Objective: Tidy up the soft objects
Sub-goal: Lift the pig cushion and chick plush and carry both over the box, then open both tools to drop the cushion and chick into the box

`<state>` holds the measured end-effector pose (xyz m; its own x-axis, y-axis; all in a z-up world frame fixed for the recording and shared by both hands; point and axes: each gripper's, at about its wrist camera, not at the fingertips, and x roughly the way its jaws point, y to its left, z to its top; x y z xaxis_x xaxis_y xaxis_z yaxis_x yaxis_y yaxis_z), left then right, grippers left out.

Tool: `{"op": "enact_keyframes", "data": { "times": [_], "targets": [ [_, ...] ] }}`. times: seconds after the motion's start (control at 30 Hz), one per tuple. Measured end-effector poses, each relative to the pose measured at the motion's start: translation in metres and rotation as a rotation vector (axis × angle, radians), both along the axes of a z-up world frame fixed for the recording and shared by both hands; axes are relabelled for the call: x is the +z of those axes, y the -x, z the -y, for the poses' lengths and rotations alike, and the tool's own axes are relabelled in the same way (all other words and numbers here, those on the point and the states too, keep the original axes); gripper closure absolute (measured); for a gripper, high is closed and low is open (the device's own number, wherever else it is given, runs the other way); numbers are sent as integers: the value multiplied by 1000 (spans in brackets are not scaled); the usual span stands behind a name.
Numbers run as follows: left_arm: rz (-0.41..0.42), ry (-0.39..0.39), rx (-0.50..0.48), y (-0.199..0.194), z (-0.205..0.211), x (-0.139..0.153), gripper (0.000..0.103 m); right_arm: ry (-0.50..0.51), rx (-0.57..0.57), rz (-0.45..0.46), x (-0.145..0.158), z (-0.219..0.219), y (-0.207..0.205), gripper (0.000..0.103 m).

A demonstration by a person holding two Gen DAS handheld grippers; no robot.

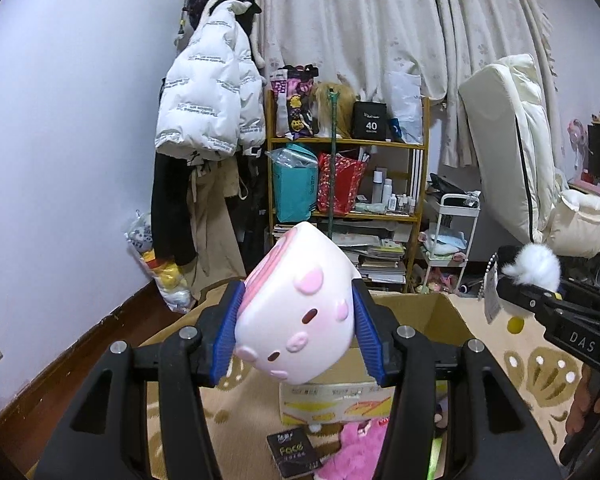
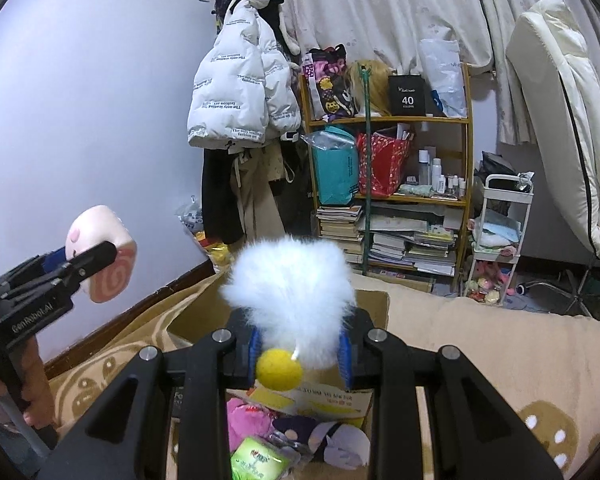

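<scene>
Cluttered shelves (image 1: pixel 346 184) line the far wall while the left gripper (image 1: pixel 296 328) is clamped on a pink squishy toy (image 1: pixel 296 312) and the right gripper (image 2: pixel 300 346) pinches a white fluffy charm (image 2: pixel 290 276), each best released low over the cardboard box (image 2: pixel 340 400) at six o'clock.

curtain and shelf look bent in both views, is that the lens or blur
Lens. Left wrist view: the cream curtain bows and the corners go black, while the pink-and-white squishy toy stays sharp. Right wrist view: the wooden shelf leans, and the white fluffy pom-pom has crisp fibres.
</scene>
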<state>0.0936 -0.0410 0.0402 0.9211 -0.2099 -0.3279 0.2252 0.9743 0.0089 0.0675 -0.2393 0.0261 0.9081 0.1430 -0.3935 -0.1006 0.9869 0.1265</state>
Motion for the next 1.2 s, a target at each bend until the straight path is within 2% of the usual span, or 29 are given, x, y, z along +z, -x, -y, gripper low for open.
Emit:
{"op": "enact_keyframes", "data": {
  "times": [0.3, 0.47, 0.63, 0.87, 0.97, 1.07, 1.2],
  "targets": [
    [-34, -20, -24, -30, 19, -14, 52, -6, 1, -12, -1, 7, -20, 72],
    [-73, -5, -36, -43, 27, -28, 51, -21, -5, -35, -11, 15, -33, 72],
    [-101, -45, -53, -56, 36, -48, 51, -43, -8, -60, -23, 20, -42, 72],
    [-201, -22, -66, -78, 37, -71, 50, -103, 9, -116, -44, 28, -55, 71],
    [-218, -25, -60, -82, 36, -79, 50, -68, 19, -131, -53, 25, -56, 71],
    [-253, 4, -56, -87, 32, -86, 49, -47, 19, -157, -62, 22, -60, 70],
    [-253, 8, -46, -88, 29, -87, 46, -39, 36, -180, -72, 19, -62, 70]
  ]
}}
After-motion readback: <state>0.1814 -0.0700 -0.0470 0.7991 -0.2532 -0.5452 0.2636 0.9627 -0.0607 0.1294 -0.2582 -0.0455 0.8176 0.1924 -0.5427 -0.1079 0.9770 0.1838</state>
